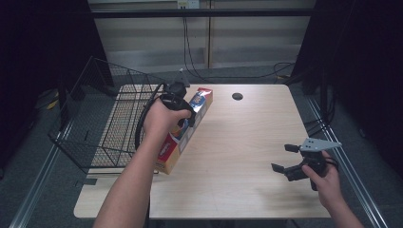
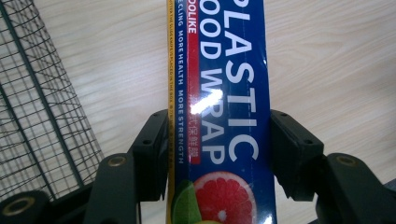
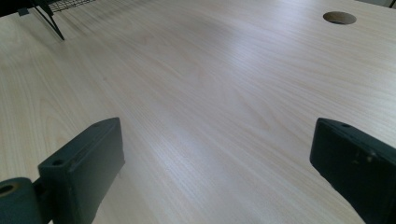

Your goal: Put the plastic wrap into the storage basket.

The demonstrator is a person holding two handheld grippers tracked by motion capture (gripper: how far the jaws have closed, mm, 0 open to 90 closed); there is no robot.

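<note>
A long blue box of plastic food wrap (image 1: 198,103) with a grapefruit picture lies at a slant on the wooden table (image 1: 237,142), just right of a wire basket. My left gripper (image 1: 185,118) grips it near its far half. In the left gripper view the two black jaws press against both long sides of the box (image 2: 224,93), so the left gripper (image 2: 217,128) is shut on it. My right gripper (image 1: 286,158) hovers over the table's near right part, open. In its own view the right gripper (image 3: 215,172) has only bare wood between its widely spread jaws.
A black wire basket (image 1: 109,118) stands at the table's left edge, close beside the box; its mesh (image 2: 37,93) is at the left of the left gripper view. A round cable hole (image 1: 237,96) lies at the far middle of the table, also the hole (image 3: 339,17).
</note>
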